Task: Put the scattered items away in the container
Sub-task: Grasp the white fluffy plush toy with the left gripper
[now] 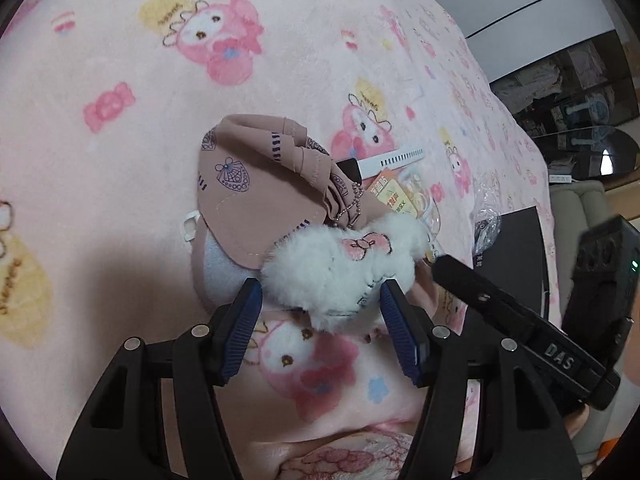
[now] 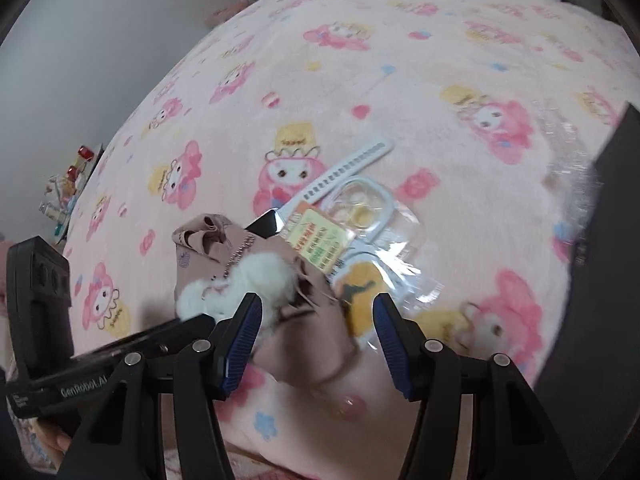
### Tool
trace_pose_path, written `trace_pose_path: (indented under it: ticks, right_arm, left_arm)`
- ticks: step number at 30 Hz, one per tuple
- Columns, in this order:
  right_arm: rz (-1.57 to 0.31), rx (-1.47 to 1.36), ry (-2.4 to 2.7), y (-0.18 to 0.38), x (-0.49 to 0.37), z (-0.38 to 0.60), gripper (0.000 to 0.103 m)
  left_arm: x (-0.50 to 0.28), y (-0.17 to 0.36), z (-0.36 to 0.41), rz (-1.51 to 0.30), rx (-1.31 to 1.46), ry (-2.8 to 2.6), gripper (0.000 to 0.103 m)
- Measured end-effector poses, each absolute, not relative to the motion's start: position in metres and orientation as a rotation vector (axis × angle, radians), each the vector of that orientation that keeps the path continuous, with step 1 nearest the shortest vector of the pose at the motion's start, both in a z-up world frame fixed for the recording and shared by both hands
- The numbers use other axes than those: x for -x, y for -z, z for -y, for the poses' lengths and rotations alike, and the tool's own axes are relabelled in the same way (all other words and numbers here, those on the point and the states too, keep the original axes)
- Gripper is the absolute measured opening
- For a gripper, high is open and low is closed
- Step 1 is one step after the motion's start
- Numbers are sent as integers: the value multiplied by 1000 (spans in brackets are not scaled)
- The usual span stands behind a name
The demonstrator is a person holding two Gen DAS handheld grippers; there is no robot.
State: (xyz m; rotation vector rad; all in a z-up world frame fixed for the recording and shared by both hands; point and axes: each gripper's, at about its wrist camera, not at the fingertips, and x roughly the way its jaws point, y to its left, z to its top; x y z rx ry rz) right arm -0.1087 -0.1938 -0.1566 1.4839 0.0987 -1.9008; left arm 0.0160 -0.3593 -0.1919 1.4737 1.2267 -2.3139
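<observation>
Both grippers low over the pile on the pink blanket (image 1: 120, 60)

The left gripper (image 1: 320, 300) points forward and down, jaws spread, the white fluffy charm (image 1: 340, 268) lying between the blue pads without a firm clamp. The right gripper (image 2: 316, 316), jaws also released, hovers over the brown cloth (image 2: 296, 320), with the clear packet (image 2: 372, 248) just beside its right pad.

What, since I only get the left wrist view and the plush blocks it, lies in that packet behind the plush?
Observer: The clear packet holds a white loop-handled tool, possibly scissors, beside a yellow-green card.
Operator: Is the right gripper open?
Observer: Yes, the right gripper is open, with its jaws spread over the brown cloth and the packet's near edge.
</observation>
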Motion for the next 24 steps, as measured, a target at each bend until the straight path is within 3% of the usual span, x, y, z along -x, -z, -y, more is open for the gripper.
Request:
trace_pose_path:
  ticks: [2,3,6,9,15,18,22,24]
  right_arm:
    - [-73,-1500,1813,167,111,206,54]
    - [-48,-1498,1766,171,111,212,52]
    - [-13,-1501,1707,176,103,216,40]
    - [-15,-1454,1696,164,88,208,37]
    - [-6,-1440,1667,142,66,182,35]
    - [-51,-1410,1747,138,69,182,35]
    - [-14,-1439,1750,146,89,195,35]
    - [-14,-1453,1700,152,94,207,36]
  left_arm:
    - [-16,192,359,-1236,-1459,2328,57]
    - [-17,193,359,-1253,-1460,2333,46]
    - [-20,185,354,-1214,-1476,2348,40]
    - [-29,169,339,-1168,-1495,2402,37]
    - [-50,154,328,-1121,-1485,2396,38]
    - [-50,160,342,-1183,-1459,2359,48]
    - [-45,177,358,-1265,-1439,2283,51]
    - [-44,187,364,-1353,-1428,2278,59]
